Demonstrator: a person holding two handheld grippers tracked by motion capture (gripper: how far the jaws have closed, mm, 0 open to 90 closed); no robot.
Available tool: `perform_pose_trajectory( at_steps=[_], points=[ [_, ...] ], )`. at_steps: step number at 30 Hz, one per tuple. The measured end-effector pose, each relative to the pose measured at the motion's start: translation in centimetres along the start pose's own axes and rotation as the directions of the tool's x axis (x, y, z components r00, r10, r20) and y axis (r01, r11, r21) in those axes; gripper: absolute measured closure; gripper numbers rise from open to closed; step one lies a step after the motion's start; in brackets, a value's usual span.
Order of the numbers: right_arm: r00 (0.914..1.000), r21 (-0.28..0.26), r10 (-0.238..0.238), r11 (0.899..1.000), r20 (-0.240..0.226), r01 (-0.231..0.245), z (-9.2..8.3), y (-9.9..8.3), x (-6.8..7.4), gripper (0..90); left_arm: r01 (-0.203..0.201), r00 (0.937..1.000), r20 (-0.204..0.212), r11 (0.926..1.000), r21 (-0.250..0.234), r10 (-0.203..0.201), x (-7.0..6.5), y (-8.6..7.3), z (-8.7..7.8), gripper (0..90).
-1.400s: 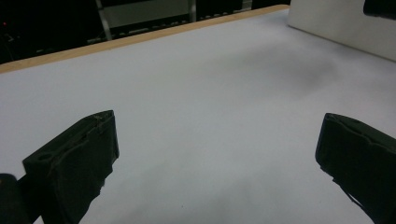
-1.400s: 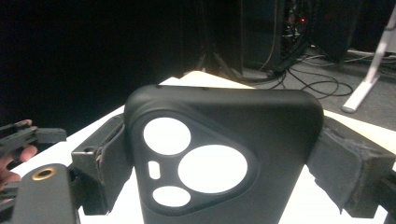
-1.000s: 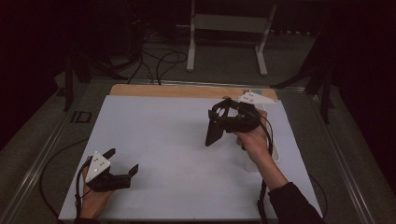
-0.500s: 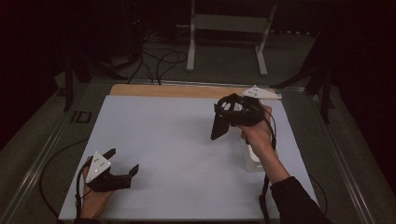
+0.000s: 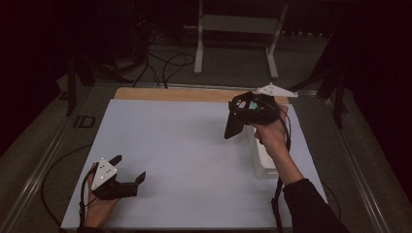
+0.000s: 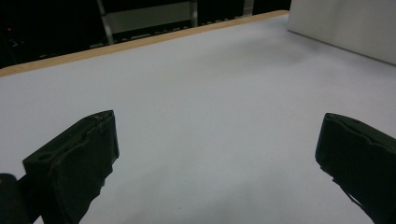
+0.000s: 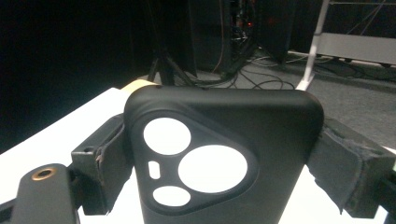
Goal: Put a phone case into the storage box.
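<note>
Right gripper (image 5: 233, 127) grips a black phone case (image 7: 219, 158) above the mat (image 5: 184, 145), pickup done; left gripper (image 5: 128, 170) wide, idle near-left. Placing prob. left.

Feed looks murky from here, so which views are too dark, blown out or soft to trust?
High view: dim, surroundings near black, white mat readable. Left gripper view: evenly lit, left gripper jaws slightly soft. Right gripper view: black phone case sharp, table behind it blown out white, background dark.
</note>
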State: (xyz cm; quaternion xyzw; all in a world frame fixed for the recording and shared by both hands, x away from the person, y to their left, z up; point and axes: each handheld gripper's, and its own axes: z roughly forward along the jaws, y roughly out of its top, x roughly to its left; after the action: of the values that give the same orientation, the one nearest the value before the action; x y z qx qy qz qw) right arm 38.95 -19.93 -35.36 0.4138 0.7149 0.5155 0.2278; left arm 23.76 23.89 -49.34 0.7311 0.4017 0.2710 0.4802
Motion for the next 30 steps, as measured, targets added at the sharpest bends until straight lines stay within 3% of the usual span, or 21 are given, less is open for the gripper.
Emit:
perform_pose_trajectory(
  at_steps=[9, 23, 30],
  points=[
    [0.9999, -0.006, 0.000, 1.000, 0.017, 0.000, 0.1, 0.4, -0.5, 14.1, 0.000, 1.0000, -0.001, 1.0000, 0.000, 0.000, 0.0, 0.0, 0.0, 0.1],
    [0.9958, -0.018, 0.013, 1.000, 0.090, -0.011, 0.2, 1.0, -2.8, 14.1, -0.003, 1.0000, 0.000, 1.0000, 0.001, 0.003, -0.1, 0.0, 0.1, 0.1],
    [0.9897, -0.019, 0.015, 1.000, 0.143, -0.012, 0.3, 1.2, -3.9, 14.1, -0.003, 1.0000, -0.002, 1.0000, 0.003, 0.003, -0.1, 0.0, 0.1, 0.1]
  ],
)
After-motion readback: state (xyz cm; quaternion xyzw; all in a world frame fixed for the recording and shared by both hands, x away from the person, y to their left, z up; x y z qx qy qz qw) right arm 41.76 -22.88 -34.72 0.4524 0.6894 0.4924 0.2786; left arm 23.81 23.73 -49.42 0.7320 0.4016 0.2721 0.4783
